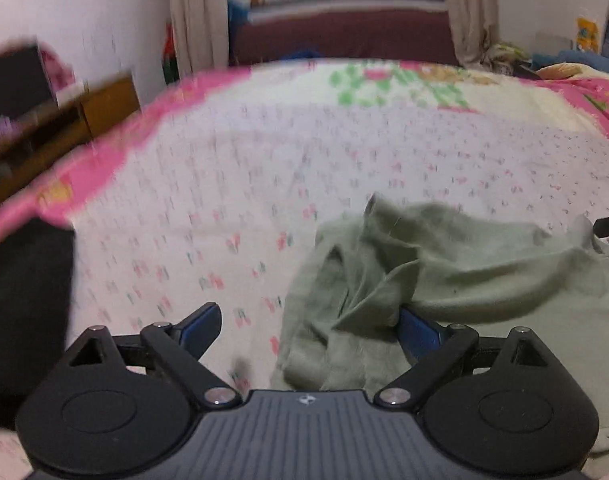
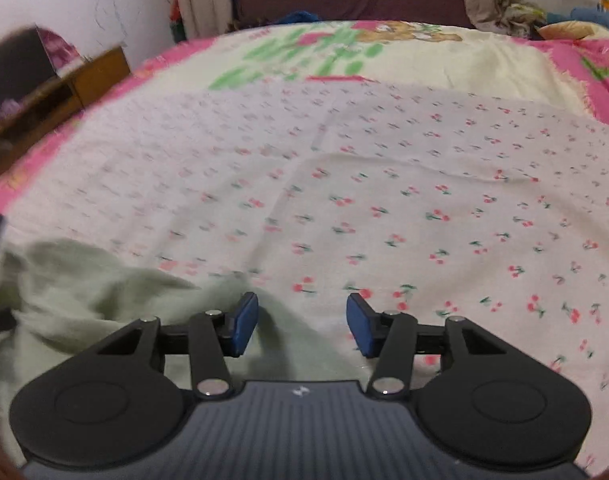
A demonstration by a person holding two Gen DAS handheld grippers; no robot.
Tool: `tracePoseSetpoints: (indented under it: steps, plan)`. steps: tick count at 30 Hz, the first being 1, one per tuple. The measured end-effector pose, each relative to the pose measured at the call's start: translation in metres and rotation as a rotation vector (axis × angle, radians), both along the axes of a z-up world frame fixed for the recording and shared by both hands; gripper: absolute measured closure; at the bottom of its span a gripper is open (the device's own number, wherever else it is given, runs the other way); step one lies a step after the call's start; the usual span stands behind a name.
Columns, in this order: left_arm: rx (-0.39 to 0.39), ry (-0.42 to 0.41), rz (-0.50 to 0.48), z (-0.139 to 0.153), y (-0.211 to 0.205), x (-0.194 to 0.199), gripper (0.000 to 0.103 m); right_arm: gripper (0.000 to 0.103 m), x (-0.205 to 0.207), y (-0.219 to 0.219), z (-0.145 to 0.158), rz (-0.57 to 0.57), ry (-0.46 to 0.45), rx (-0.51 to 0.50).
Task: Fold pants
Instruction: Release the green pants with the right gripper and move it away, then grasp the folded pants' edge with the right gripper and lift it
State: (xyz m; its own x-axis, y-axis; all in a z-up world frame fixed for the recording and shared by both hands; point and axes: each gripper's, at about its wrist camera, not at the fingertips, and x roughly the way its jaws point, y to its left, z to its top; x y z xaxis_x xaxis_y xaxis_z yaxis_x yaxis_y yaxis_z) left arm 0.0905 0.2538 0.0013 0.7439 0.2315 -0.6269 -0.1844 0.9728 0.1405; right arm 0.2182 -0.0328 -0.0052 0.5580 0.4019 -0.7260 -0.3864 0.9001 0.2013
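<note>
The pale green pants (image 1: 444, 276) lie crumpled on the cherry-print sheet (image 1: 224, 200), in the lower right of the left wrist view. My left gripper (image 1: 310, 332) hovers at their left edge with the jaws spread wide. A fold of the cloth covers the tip of the right finger (image 1: 418, 336), and no pad presses on it. In the right wrist view the pants (image 2: 84, 292) fill the lower left. My right gripper (image 2: 302, 324) stands partly open over their right edge. A tongue of green cloth lies under the gap, and its blue pads (image 2: 244, 324) are not squeezing it.
The sheet (image 2: 424, 200) spreads over a bed with a pink-bordered blanket (image 2: 576, 60) beneath it. A wooden cabinet (image 1: 64, 128) stands left of the bed, and a maroon couch (image 1: 344, 36) sits under the window at the back. Something dark (image 1: 24, 312) fills the left edge.
</note>
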Motion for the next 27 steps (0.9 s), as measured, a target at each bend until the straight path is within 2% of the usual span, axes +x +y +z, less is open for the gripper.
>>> tracePoseSetpoints:
  steps: [2, 5, 7, 9, 12, 15, 19, 22, 25, 27]
  plan:
    - [0.097, -0.061, -0.022, 0.010, -0.013, -0.007, 0.000, 0.053, -0.015, 0.003, 0.008, 0.040, -0.037, -0.002]
    - [0.132, -0.117, -0.059, 0.020, -0.023, -0.005, 0.000, 0.053, -0.031, 0.003, 0.012, 0.087, -0.060, 0.018]
    - [0.155, -0.097, -0.080, 0.016, -0.028, 0.008, 0.000, 0.052, -0.036, 0.004, 0.010, 0.098, -0.056, 0.005]
    - [0.224, -0.073, -0.103, 0.004, -0.034, 0.019, 0.000, 0.052, -0.037, 0.002, 0.002, 0.095, -0.026, -0.013]
    - [0.420, -0.005, -0.082, -0.017, -0.036, 0.039, 0.000, 0.052, -0.039, -0.011, -0.008, 0.022, -0.020, -0.099]
    - [0.439, -0.026, -0.053, -0.009, -0.029, 0.047, 0.000, 0.052, -0.054, -0.056, -0.004, -0.088, 0.024, -0.006]
    - [0.530, -0.086, 0.028, 0.001, -0.029, 0.047, 0.000, 0.050, -0.084, -0.115, -0.009, -0.223, 0.144, 0.138]
    - [0.471, -0.131, 0.008, 0.015, -0.038, 0.028, 0.000, 0.050, -0.096, -0.134, -0.022, -0.251, 0.247, 0.317]
    - [0.450, -0.147, -0.065, 0.022, -0.060, 0.006, 0.000, 0.050, -0.093, -0.137, -0.032, -0.232, 0.297, 0.495]
    - [0.418, -0.141, -0.123, 0.024, -0.075, -0.010, 0.000, 0.050, -0.092, -0.134, -0.035, -0.203, 0.314, 0.570]
